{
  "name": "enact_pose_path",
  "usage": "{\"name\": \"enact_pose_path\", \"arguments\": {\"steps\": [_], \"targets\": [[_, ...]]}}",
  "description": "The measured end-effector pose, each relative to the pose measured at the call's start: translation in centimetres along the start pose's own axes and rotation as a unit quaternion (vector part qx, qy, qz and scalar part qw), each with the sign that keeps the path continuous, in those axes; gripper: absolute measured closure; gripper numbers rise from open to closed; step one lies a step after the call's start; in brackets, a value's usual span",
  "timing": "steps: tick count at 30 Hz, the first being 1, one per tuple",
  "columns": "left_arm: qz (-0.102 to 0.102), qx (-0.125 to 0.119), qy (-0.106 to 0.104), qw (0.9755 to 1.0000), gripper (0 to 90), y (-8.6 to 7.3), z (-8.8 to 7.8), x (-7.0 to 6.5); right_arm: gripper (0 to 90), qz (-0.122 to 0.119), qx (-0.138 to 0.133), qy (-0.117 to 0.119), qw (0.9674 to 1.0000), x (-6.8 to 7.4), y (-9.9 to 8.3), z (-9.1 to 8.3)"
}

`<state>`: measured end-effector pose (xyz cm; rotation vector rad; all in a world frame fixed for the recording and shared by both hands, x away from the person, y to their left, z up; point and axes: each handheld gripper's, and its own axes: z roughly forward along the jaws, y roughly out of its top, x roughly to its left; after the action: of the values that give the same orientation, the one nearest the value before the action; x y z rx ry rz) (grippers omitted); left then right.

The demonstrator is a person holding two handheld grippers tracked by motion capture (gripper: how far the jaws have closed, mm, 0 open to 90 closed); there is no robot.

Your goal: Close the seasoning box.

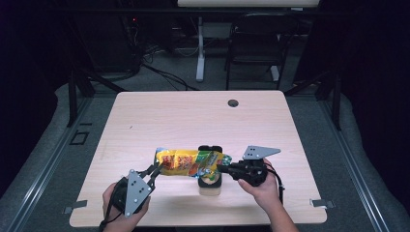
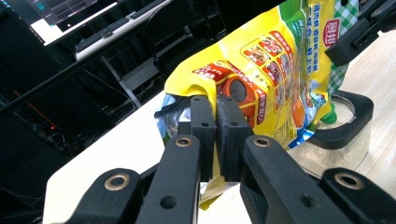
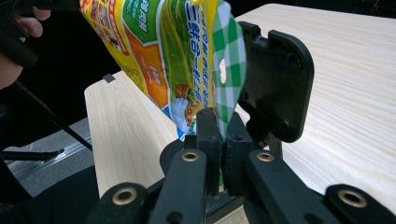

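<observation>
Nearest to us, our left gripper (image 1: 153, 172) has its jaws clamped on one end of the yellow snack packet (image 1: 191, 163); in the left gripper view the two black pads are pressed together with the crinkled edge of the packet (image 2: 261, 70) pinched between them. Our right gripper (image 1: 223, 168) is clamped on the opposite end, where the right gripper view shows the green checked edge of the packet (image 3: 187, 60) squeezed between its closed pads. So the packet hangs stretched between the two grippers, lifted off the wooden table (image 1: 193, 116) and held just above a clear container with a black rim (image 1: 210, 181). That container stands on the table directly beneath the packet's right half. Farther off, a small round hole (image 1: 233, 103) sits near the table's far edge, and beyond it a black chair (image 1: 256, 43) stands on the floor.
</observation>
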<state>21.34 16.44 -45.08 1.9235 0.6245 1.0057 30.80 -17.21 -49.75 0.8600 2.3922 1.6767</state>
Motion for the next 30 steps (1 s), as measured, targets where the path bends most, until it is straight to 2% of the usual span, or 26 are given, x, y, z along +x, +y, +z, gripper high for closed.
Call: {"name": "enact_pose_path", "arguments": {"steps": [7,15,17,22,30], "targets": [[-0.019,0.008,0.001,0.9998,87.0,-1.5,-0.1,0.8,90.0,-0.018,-0.012,-0.004,0.9998,1.0,0.4,0.2],[-0.04,0.013,-0.003,0.9991,86.9,-3.0,-0.2,1.5,90.0,-0.024,-0.022,-0.009,0.9995,2.0,1.0,0.8],[-0.055,0.017,-0.006,0.9983,86.8,-3.9,-0.1,1.9,90.0,-0.027,-0.022,-0.01,0.9993,2.4,1.4,1.1],[-0.071,0.016,-0.01,0.9973,86.7,-4.7,0.1,2.1,90.0,-0.028,-0.022,-0.008,0.9993,2.6,1.7,1.4],[-0.071,0.022,-0.013,0.9971,86.3,-5.3,0.3,2.5,90.0,-0.024,-0.022,-0.008,0.9994,2.7,2.1,1.9]]}}
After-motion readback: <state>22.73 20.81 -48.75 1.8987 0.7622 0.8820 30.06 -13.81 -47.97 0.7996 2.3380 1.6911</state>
